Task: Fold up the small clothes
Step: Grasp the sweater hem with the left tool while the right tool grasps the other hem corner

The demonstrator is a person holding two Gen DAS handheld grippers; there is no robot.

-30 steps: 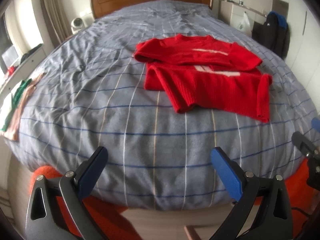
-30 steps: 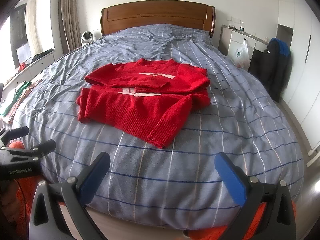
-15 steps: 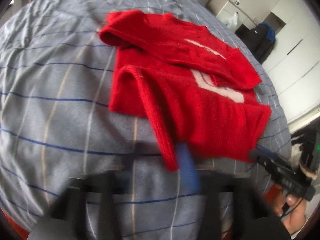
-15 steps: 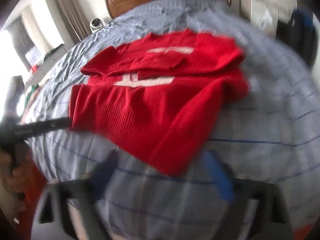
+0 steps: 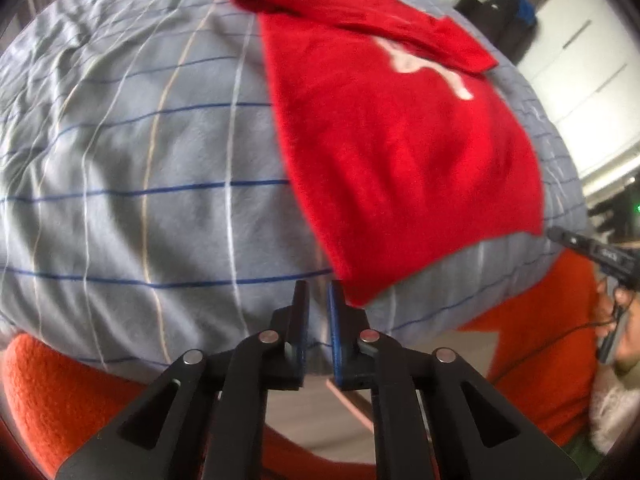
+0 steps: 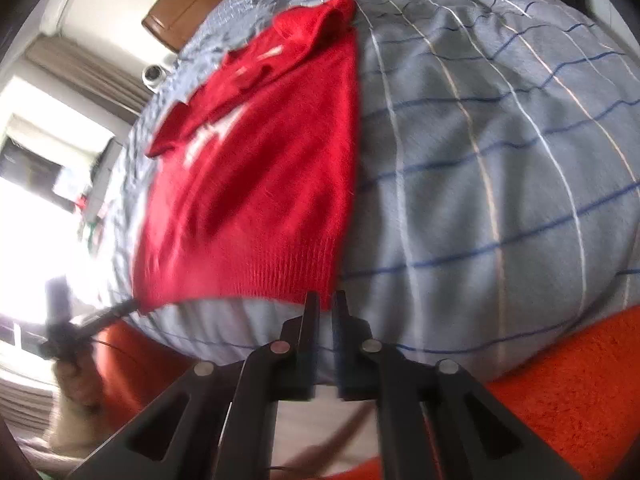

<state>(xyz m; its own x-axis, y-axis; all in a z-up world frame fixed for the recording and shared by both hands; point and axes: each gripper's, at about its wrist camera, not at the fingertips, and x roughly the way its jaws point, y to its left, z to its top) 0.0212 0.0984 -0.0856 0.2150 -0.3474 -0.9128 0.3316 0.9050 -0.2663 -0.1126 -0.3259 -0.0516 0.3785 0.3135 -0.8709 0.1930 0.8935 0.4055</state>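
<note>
A red sweater (image 5: 400,152) with white lettering lies flat on the bed, sleeves folded in and ribbed hem toward me. My left gripper (image 5: 318,292) hangs at the hem's left corner. Its jaws are opening from a narrow slit that shows only grey sheet, and the red corner lies just beside the right finger. My right gripper (image 6: 326,300) is at the other hem corner of the sweater (image 6: 256,200). Its jaws are closing and red knit sits between the tips. Each wrist view also shows the other gripper's tip at its corner: the right gripper (image 5: 560,236) and the left gripper (image 6: 116,312).
The bed (image 5: 160,160) has a grey checked cover that falls away near me. A person's orange top (image 5: 540,340) fills the lower edges. A wooden headboard (image 6: 180,12) and a small white device (image 6: 154,74) are beyond it, and a dark jacket (image 5: 508,20) hangs by the wardrobe.
Both grippers went from wide open to nearly shut. Both dropped forward and tilted down from the foot of the bed onto the sweater's hem corners.
</note>
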